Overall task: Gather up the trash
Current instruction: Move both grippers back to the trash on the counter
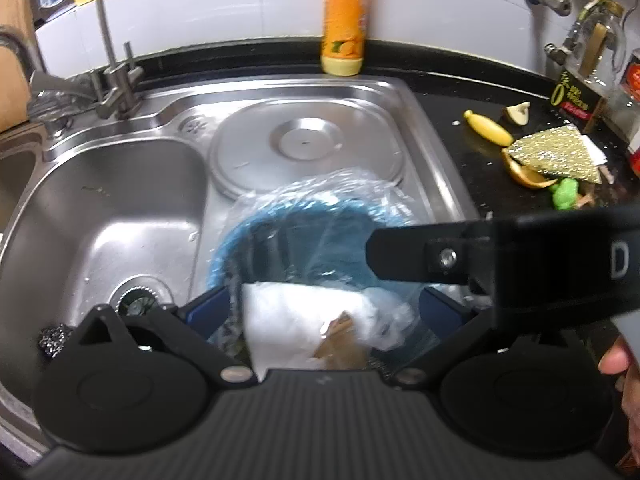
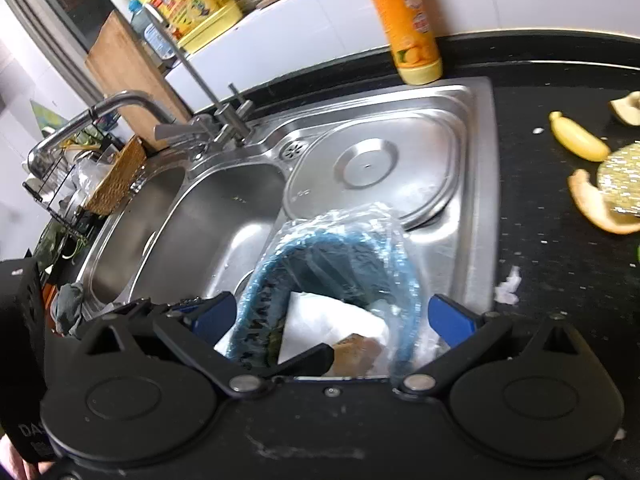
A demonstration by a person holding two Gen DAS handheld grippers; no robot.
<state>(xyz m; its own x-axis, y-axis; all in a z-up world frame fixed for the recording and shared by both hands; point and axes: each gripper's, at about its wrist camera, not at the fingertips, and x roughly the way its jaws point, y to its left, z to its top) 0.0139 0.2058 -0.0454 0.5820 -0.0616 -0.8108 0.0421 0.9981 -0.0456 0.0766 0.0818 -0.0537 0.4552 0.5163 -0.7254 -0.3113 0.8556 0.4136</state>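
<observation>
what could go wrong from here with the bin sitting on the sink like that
1. The blue bin with its clear liner rests on the sink's ledge beside the open basin, so a nudge might tip it in.
2. Both the left hand-held gripper and the right hand-held gripper are open around its rim and could snag the loose plastic.
3. Peels on the counter remain uncollected.

**Hidden and cut-off parts around the sink**

The orange bottle (image 1: 345, 20) loses its top to the upper edge and is blurred. The blue bin (image 2: 332, 256), under a clear liner, is hidden along its near side by the gripper bodies. White paper (image 1: 296, 320) inside is partly covered. Brown scraps (image 1: 340, 344) beside it are too blurred to identify.
</observation>
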